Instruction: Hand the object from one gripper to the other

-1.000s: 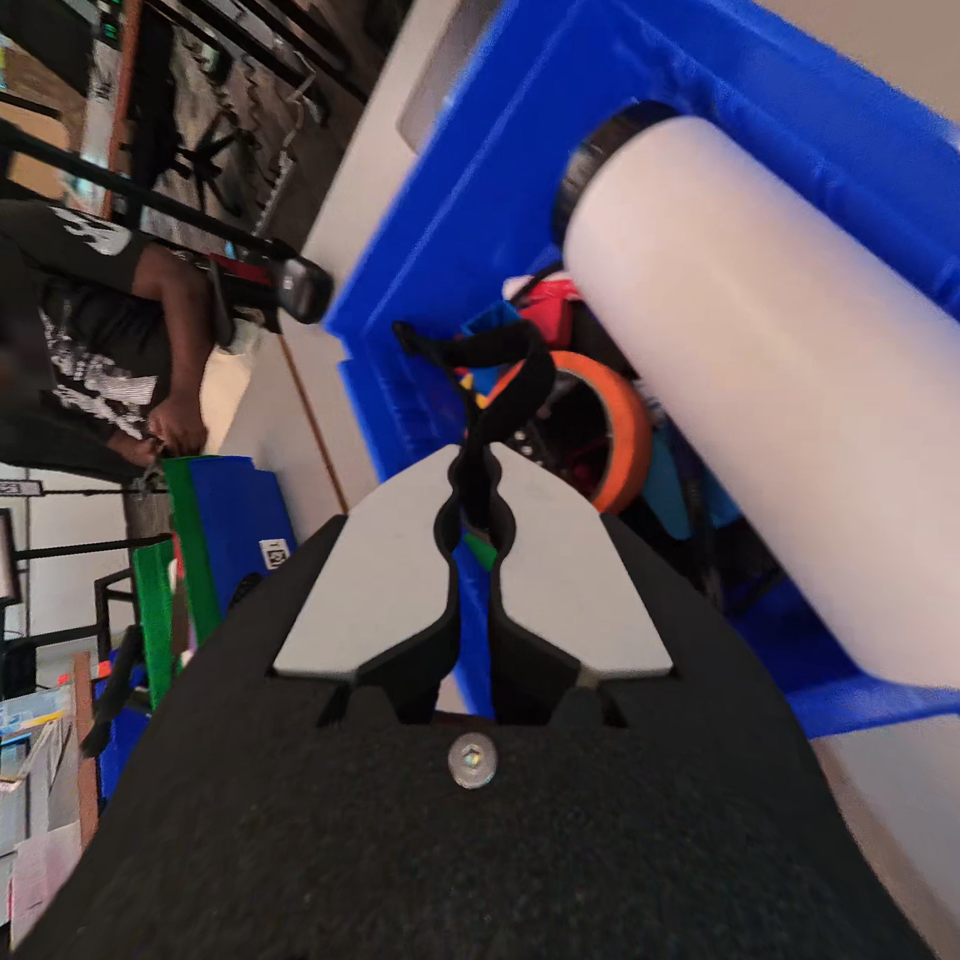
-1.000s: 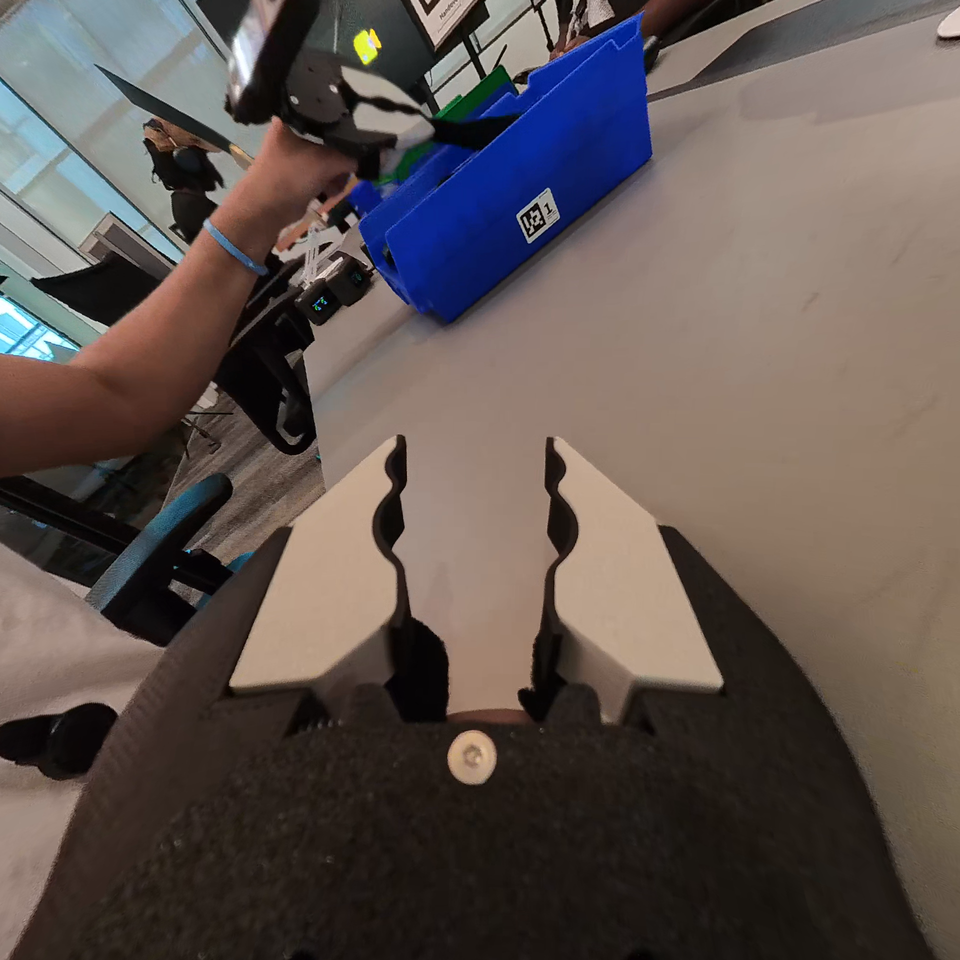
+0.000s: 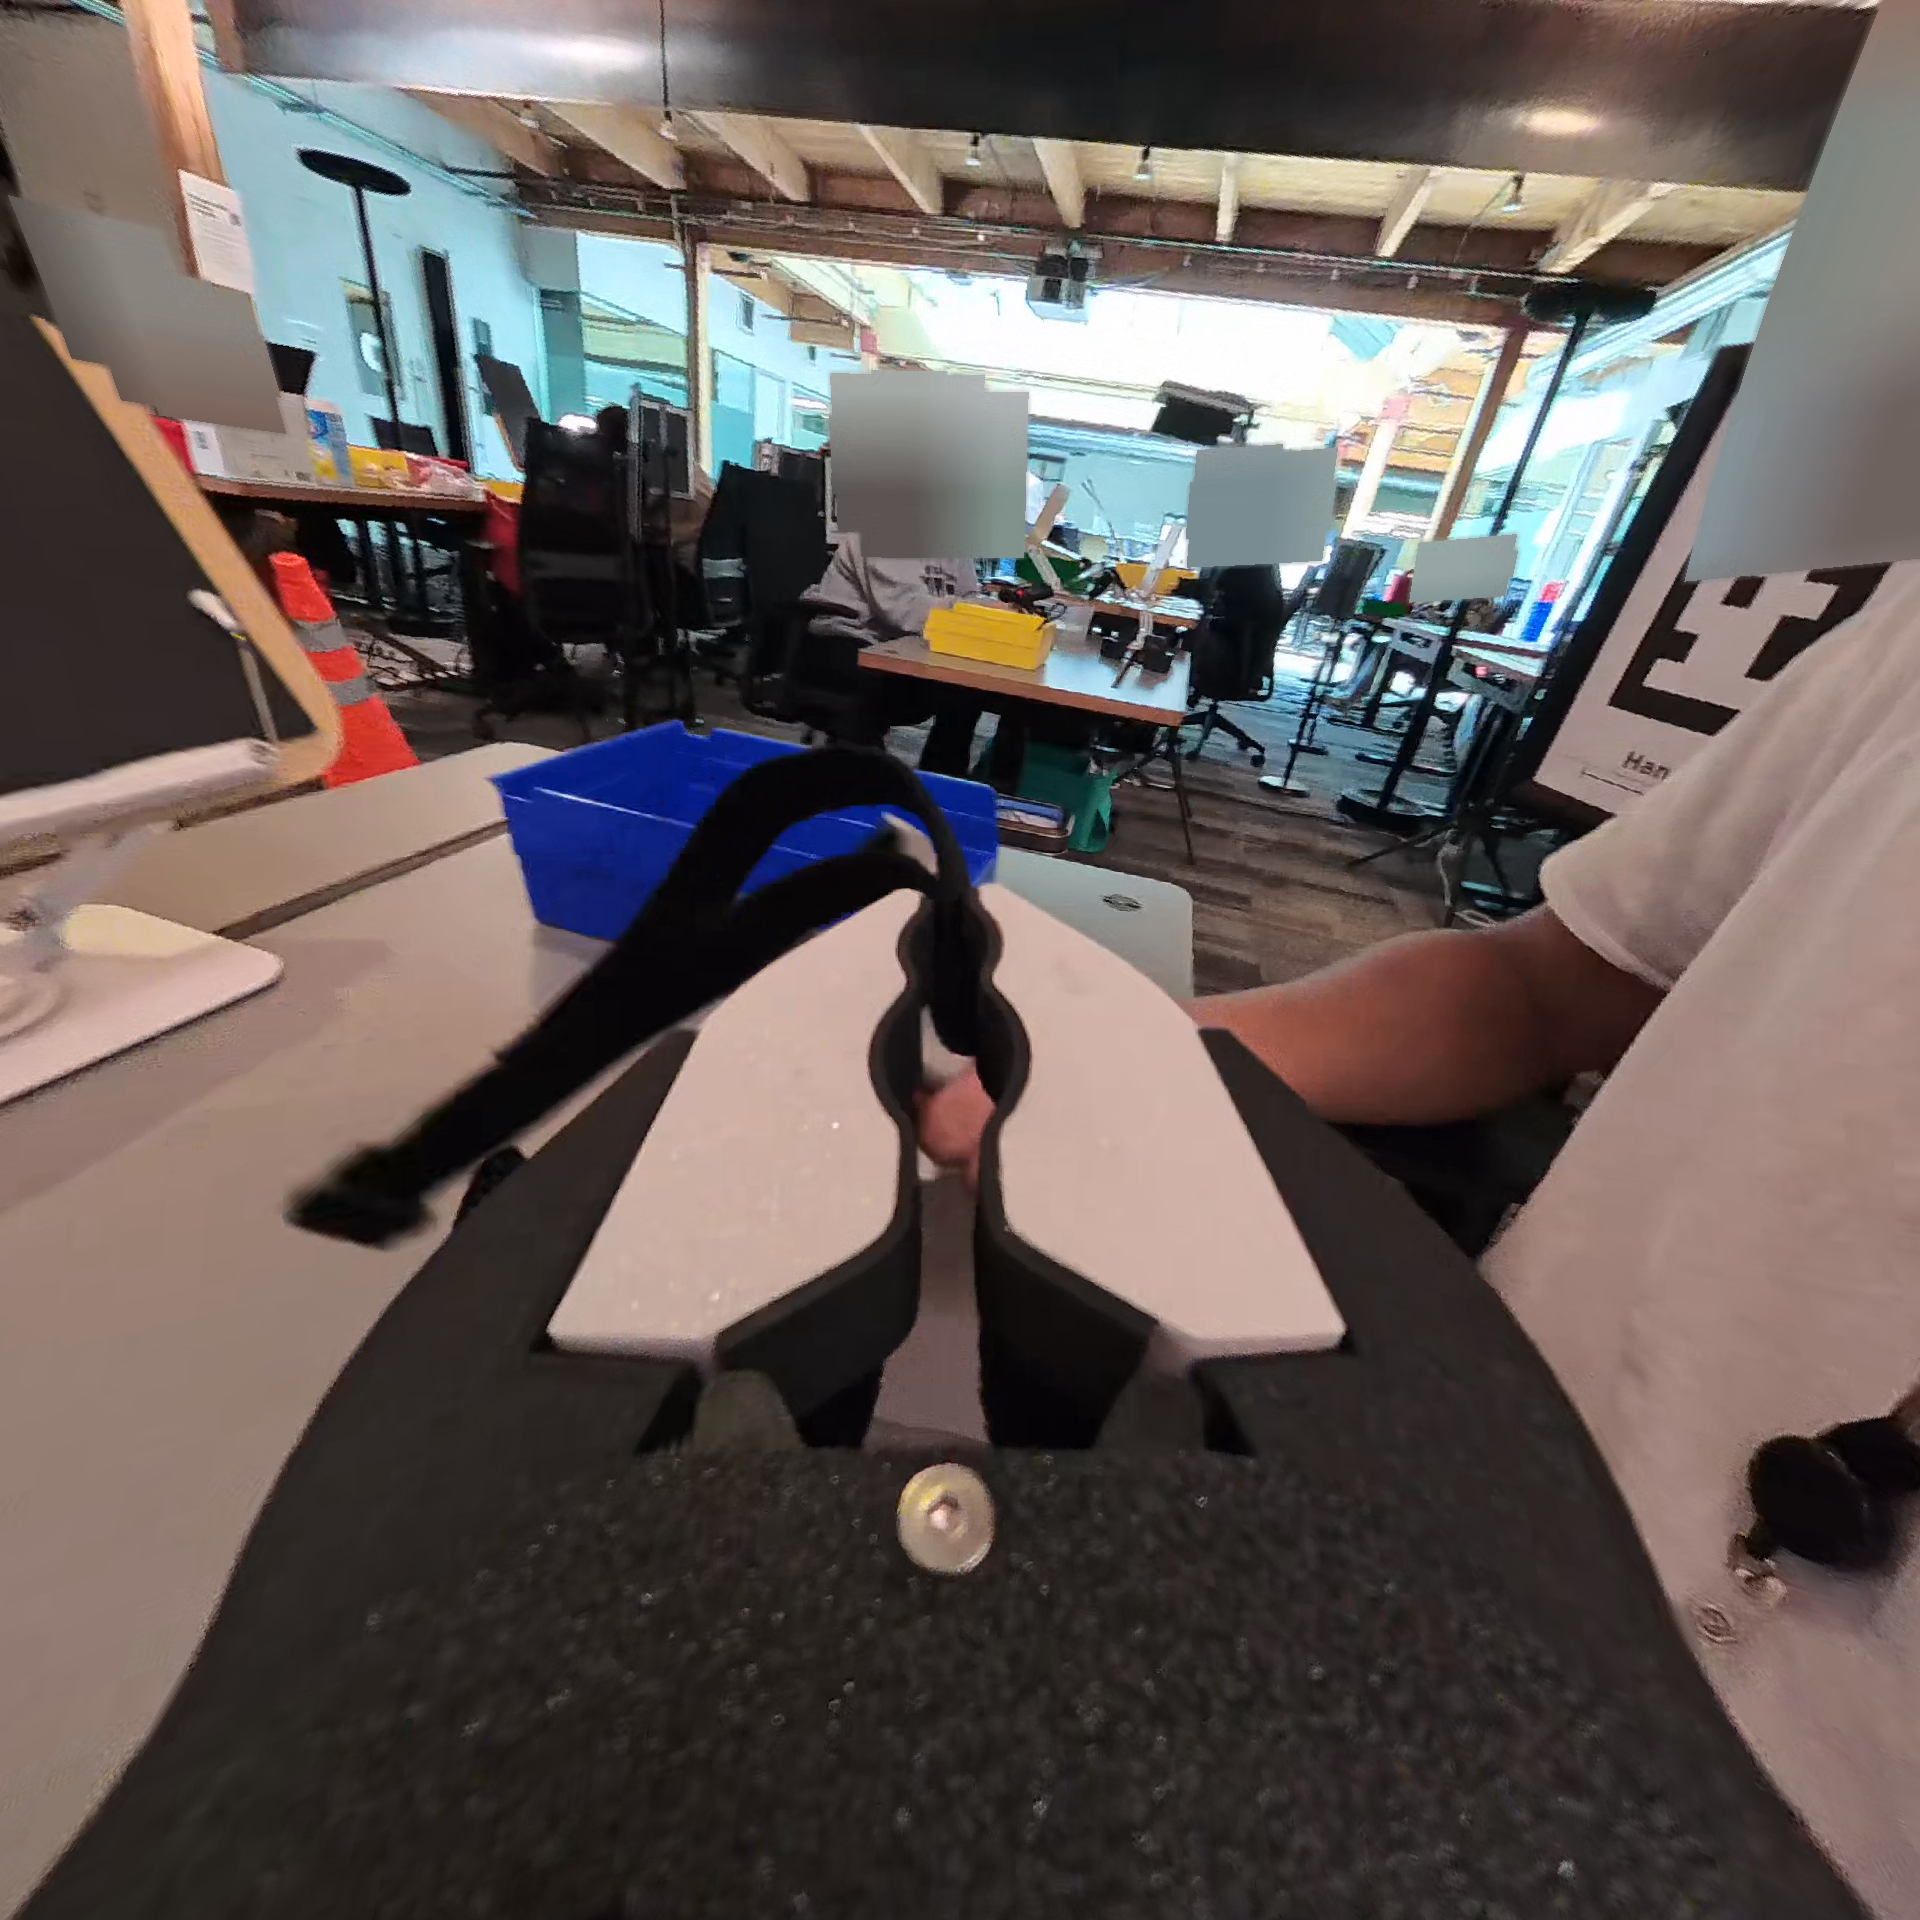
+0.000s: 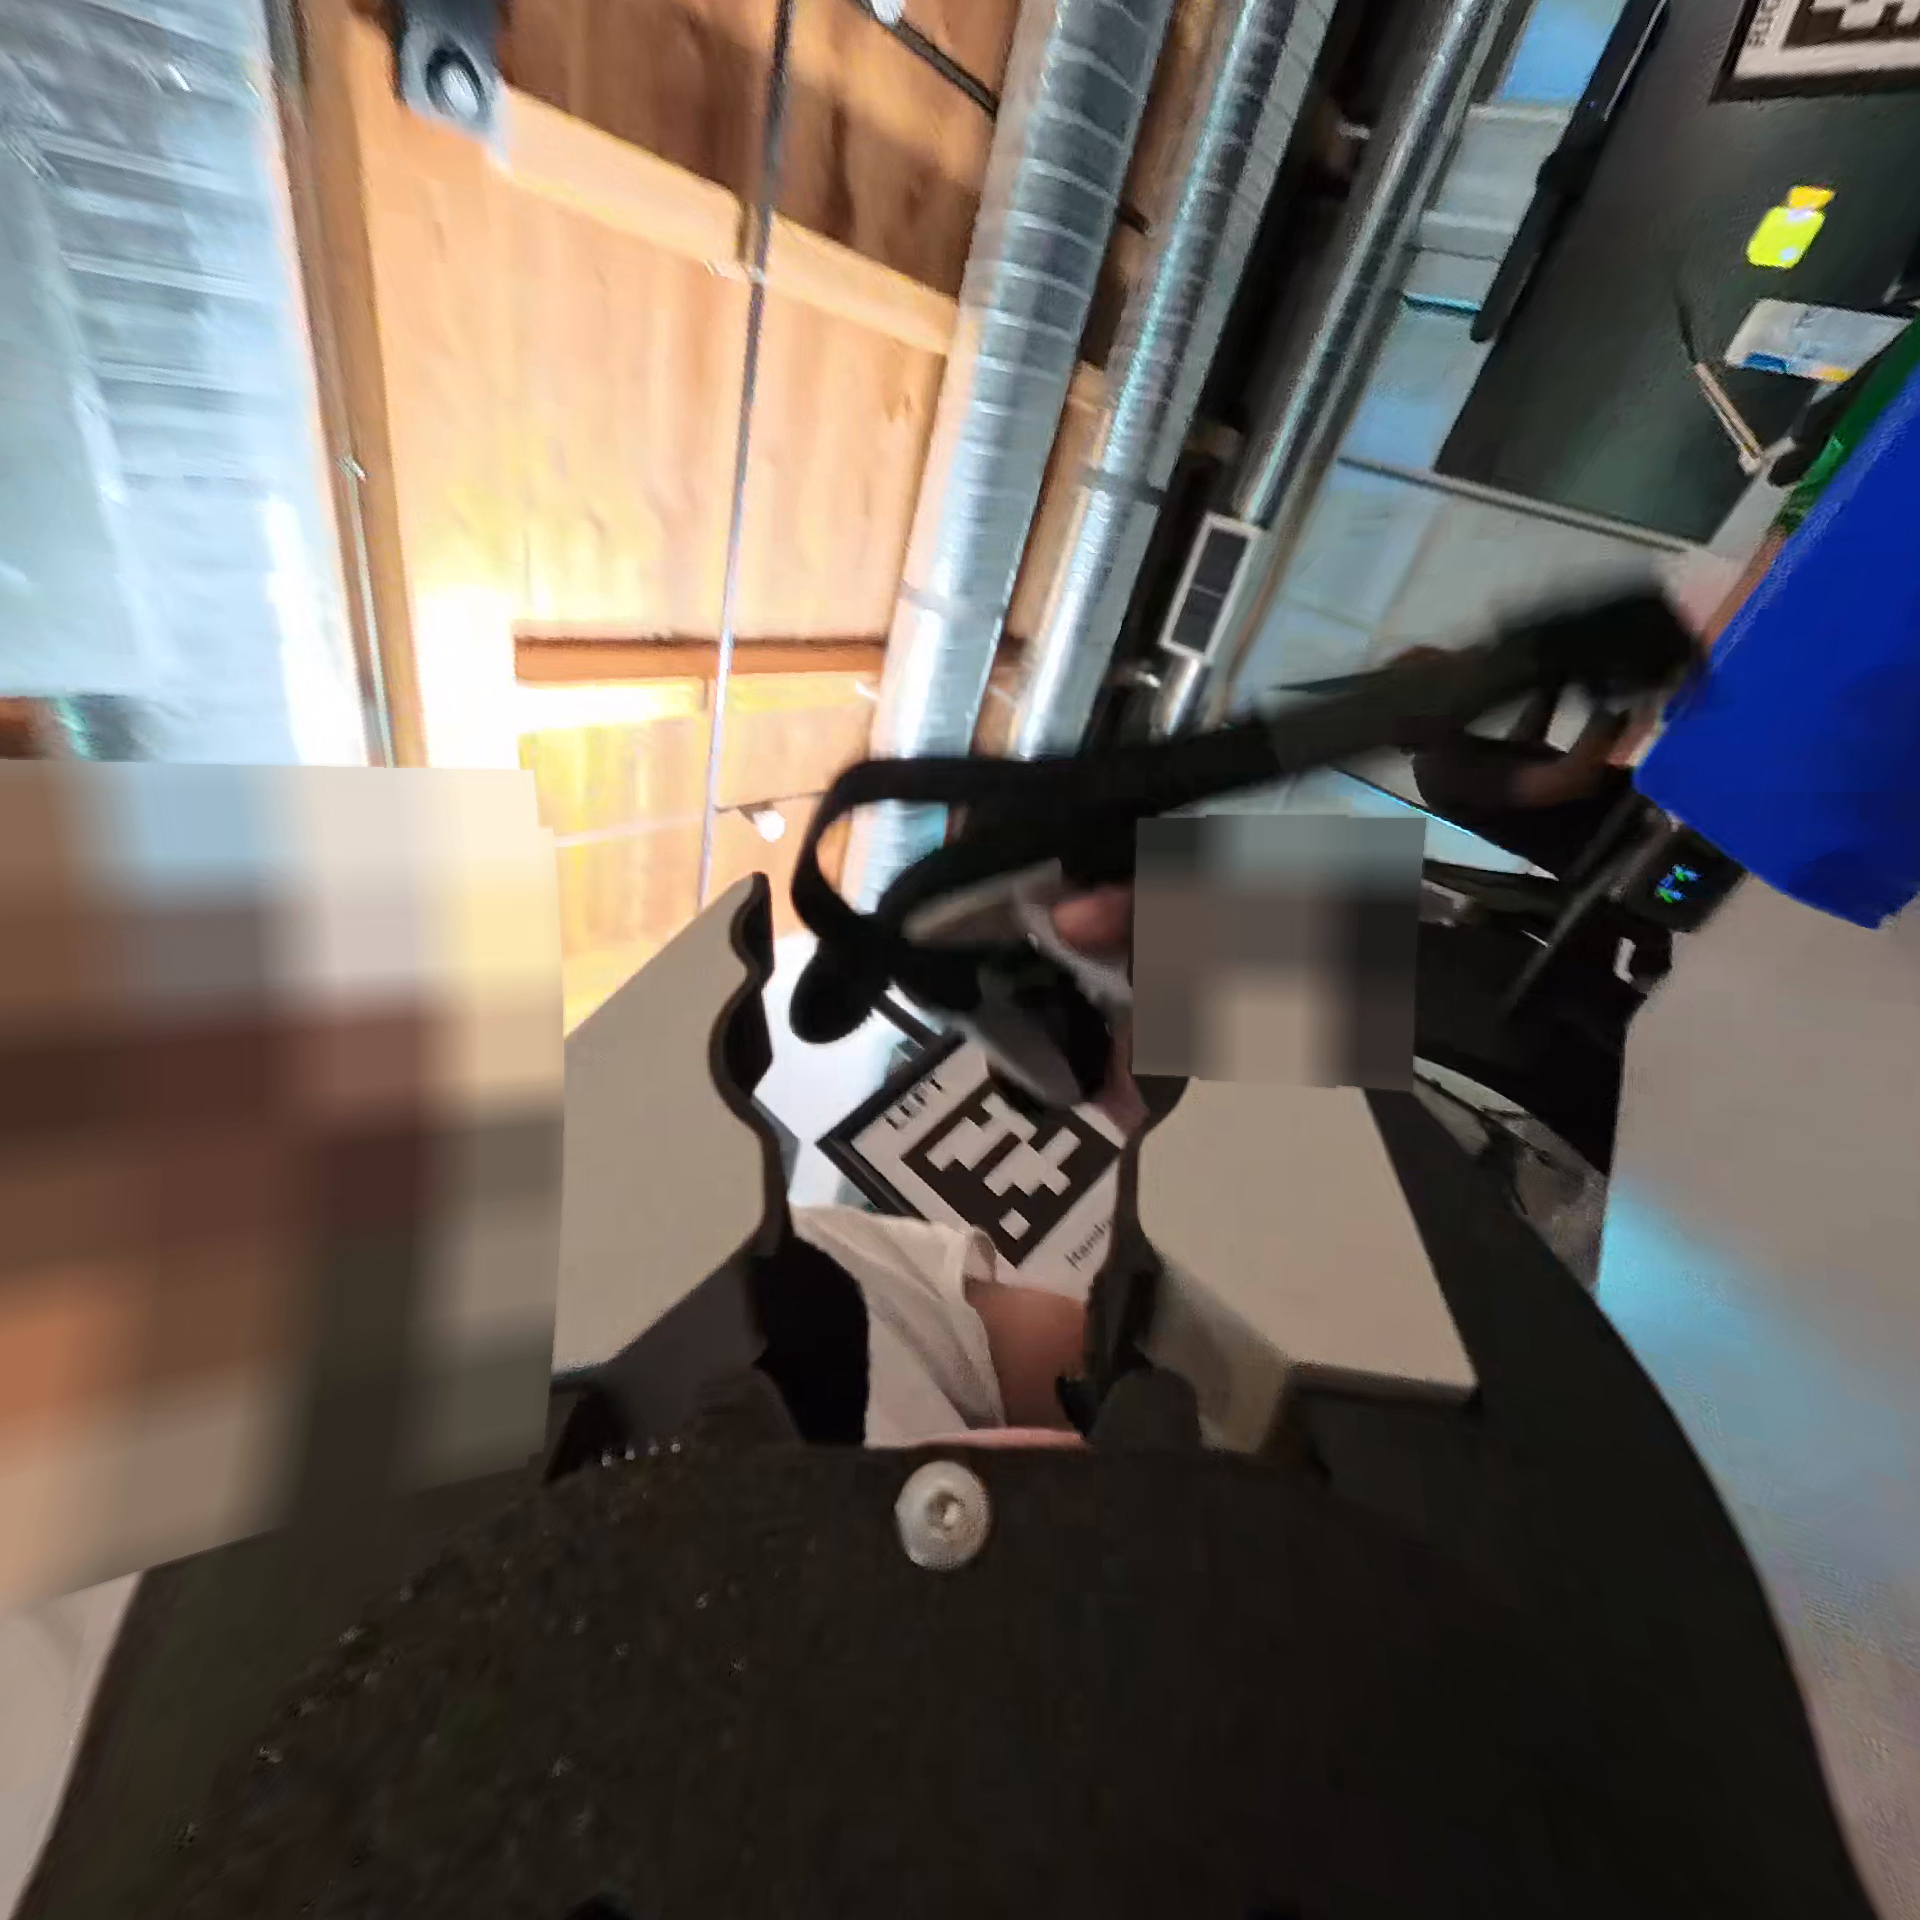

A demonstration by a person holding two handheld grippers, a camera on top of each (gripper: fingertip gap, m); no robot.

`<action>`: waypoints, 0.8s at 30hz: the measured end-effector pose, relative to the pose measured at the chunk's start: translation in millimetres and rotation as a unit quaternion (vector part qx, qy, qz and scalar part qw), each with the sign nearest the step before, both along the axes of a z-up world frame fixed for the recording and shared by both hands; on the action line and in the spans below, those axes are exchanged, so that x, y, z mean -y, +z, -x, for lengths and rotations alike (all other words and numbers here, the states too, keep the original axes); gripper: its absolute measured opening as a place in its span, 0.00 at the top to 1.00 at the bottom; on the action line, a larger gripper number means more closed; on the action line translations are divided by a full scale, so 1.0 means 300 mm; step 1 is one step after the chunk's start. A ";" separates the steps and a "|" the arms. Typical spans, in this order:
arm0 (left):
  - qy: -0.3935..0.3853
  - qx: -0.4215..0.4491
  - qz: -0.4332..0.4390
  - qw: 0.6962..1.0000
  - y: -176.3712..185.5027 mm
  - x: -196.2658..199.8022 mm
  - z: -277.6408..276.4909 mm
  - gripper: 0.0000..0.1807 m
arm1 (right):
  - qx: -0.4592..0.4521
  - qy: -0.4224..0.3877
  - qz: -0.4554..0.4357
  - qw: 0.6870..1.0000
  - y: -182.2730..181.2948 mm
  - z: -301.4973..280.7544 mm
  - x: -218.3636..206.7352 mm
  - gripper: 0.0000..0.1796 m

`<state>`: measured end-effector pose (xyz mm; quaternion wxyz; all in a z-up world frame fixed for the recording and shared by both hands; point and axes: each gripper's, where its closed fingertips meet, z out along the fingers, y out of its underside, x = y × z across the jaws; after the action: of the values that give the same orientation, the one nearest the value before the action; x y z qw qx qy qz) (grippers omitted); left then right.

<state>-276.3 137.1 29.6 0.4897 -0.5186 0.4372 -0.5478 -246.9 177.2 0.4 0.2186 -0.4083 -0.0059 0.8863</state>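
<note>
Jaws of left gripper [image 3: 948, 997] pinch black strap [image 3: 665, 956]; right gripper [image 4: 951, 1049] spread; blue bin [image 3: 623, 831] contents hidden.

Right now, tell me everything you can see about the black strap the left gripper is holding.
The black strap looks like flat woven webbing, limp and folded into a loop. The left gripper is shut on the fold, which is pinched between its white fingers. Two runs arc up from the fingers and trail down to the gripper's left, ending in a blurred dark end piece near the grey table; whether it touches the table is unclear. In the right wrist view the strap hangs ahead of the open right gripper, untouched by it.
</note>
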 end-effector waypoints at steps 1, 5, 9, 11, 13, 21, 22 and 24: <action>-0.007 -0.005 0.003 1.000 -0.022 0.019 -0.011 0.98 | -0.005 -0.003 0.005 1.000 0.000 -0.008 -0.015 0.62; -0.013 -0.041 -0.003 0.999 -0.121 0.079 -0.024 0.98 | 0.001 -0.008 -0.009 1.000 -0.001 -0.032 -0.020 0.69; -0.017 -0.078 -0.001 0.997 -0.204 0.115 -0.023 0.98 | 0.001 -0.010 -0.025 1.000 0.017 -0.052 -0.016 0.74; -0.019 -0.080 0.014 0.996 -0.228 0.122 -0.020 0.98 | 0.010 -0.005 -0.043 0.999 0.022 -0.050 0.000 0.78; -0.036 -0.088 0.023 0.995 -0.247 0.139 -0.018 0.98 | 0.020 -0.003 -0.061 0.998 0.021 -0.047 0.016 0.82; -0.074 -0.104 0.065 0.990 -0.302 0.164 -0.014 0.97 | 0.045 -0.035 -0.125 0.991 0.016 -0.071 0.047 0.98; -0.066 -0.108 0.065 0.990 -0.310 0.153 -0.013 0.97 | 0.069 -0.056 -0.136 0.987 0.008 -0.071 0.039 0.98; -0.046 -0.121 0.066 0.989 -0.328 0.125 -0.009 0.91 | 0.138 -0.103 -0.173 0.970 -0.018 -0.062 0.027 0.98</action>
<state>-273.6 99.5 -68.9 0.3723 -0.5916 0.4797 -0.5303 -228.4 169.2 -5.1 0.3729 -0.4811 -0.1472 0.7796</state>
